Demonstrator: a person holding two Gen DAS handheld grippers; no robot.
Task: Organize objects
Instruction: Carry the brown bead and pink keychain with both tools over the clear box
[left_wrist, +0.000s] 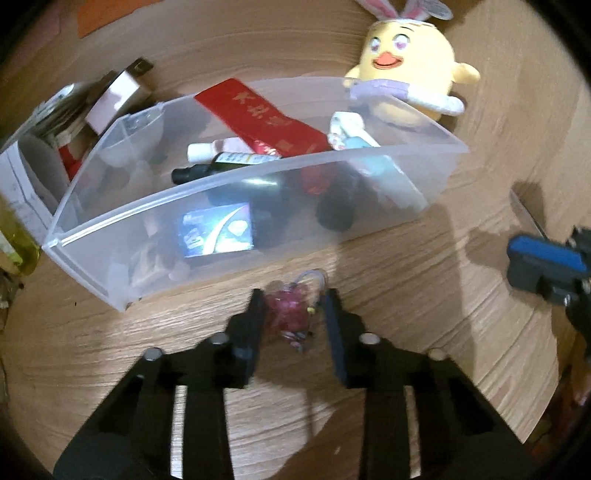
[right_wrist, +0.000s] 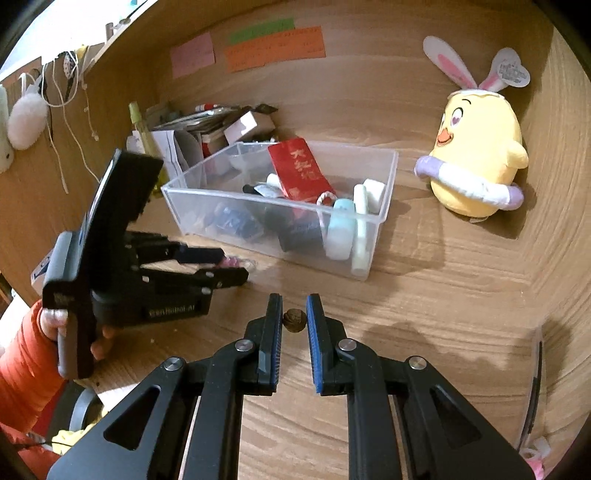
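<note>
A clear plastic bin (left_wrist: 255, 218) (right_wrist: 192, 214) on the wooden desk holds a red envelope (left_wrist: 258, 118) (right_wrist: 299, 173), bottles and other small items. My left gripper (left_wrist: 293, 299) (right_wrist: 234, 267) is open around a small pink trinket in a clear wrapper (left_wrist: 290, 314) lying in front of the bin. My right gripper (right_wrist: 294, 306) is open, its fingers on either side of a small brown walnut (right_wrist: 294, 320) on the desk; a narrow gap shows on each side. The right gripper's blue pad shows at the right edge of the left wrist view (left_wrist: 546, 258).
A yellow chick plush with bunny ears (left_wrist: 406, 74) (right_wrist: 476, 158) stands right of the bin. Boxes and papers (right_wrist: 207, 129) are piled behind the bin's left end. Sticky notes (right_wrist: 273, 48) are on the back wall. Cords (right_wrist: 62, 110) hang at left.
</note>
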